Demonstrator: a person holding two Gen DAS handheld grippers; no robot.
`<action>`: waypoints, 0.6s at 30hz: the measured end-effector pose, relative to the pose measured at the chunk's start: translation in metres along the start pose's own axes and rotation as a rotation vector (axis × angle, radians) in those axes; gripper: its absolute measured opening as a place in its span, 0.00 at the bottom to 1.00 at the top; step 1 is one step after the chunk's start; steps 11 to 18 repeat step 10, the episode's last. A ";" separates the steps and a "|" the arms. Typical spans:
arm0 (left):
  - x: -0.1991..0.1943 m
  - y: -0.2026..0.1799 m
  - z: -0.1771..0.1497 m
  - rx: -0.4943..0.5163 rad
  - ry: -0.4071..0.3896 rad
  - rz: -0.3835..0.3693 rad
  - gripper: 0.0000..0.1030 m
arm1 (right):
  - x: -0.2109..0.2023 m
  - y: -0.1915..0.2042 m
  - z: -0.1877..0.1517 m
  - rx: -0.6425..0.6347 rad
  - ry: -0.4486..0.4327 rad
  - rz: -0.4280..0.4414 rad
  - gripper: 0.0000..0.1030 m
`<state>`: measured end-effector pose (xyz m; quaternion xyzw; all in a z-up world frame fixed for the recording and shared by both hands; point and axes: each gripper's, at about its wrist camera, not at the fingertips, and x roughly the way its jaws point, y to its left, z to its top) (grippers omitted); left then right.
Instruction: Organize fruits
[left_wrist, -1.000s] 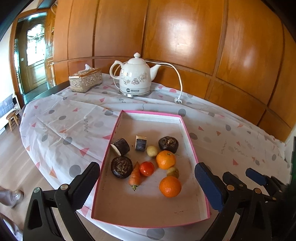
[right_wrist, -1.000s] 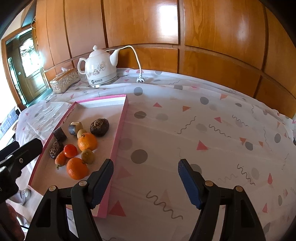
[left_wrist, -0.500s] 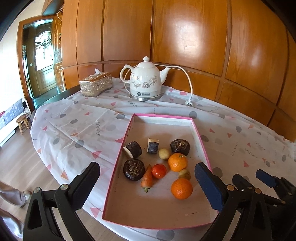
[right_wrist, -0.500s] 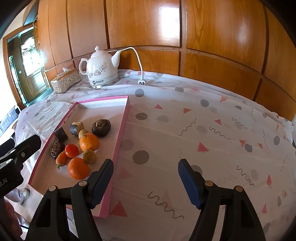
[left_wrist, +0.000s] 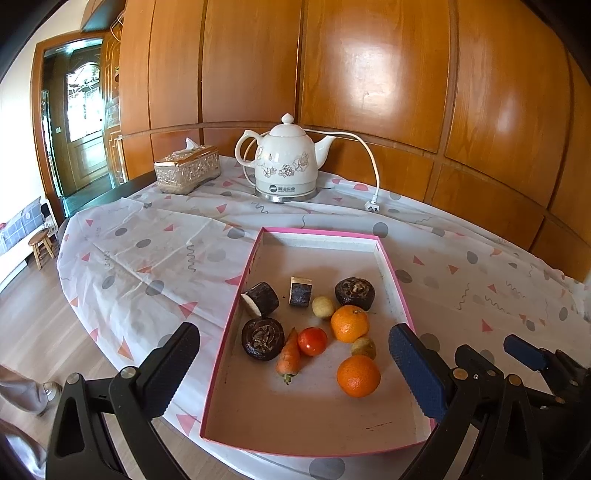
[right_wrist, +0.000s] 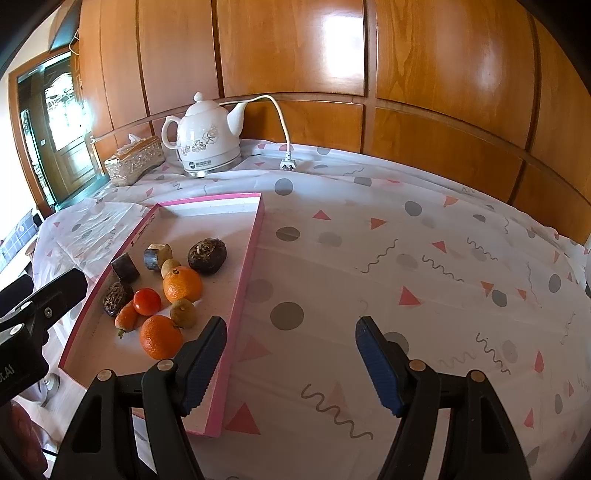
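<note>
Both the left gripper (left_wrist: 291, 363) and right gripper (right_wrist: 290, 360) hover with jaws spread and empty, while the fruits and vegetables sit mixed in the pink tray (left_wrist: 236, 295), so sorting looks unsettled.

White floral kettle (left_wrist: 283, 162) on its base at the desk's far side; silver tissue box (left_wrist: 187, 168) to its left; unplugged cord plug (left_wrist: 372, 206) lies on the patterned tablecloth (right_wrist: 406, 258); small wooden stool (left_wrist: 41, 245) on floor

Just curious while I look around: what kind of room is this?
Most likely a dining room in someone's home. A table under a patterned tablecloth stands against wood wall panels, with a white electric kettle and a tissue box at its far end.
</note>
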<state>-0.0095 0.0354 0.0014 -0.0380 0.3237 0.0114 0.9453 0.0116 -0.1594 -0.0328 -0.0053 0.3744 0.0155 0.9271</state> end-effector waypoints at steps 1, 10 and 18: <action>0.000 0.000 0.000 0.000 0.000 -0.001 1.00 | 0.000 0.000 0.000 -0.001 0.000 0.000 0.71; 0.000 0.003 -0.002 -0.004 -0.008 -0.004 0.99 | 0.001 0.004 0.000 -0.014 0.001 0.005 0.71; 0.000 0.003 -0.002 -0.004 -0.008 -0.004 0.99 | 0.001 0.004 0.000 -0.014 0.001 0.005 0.71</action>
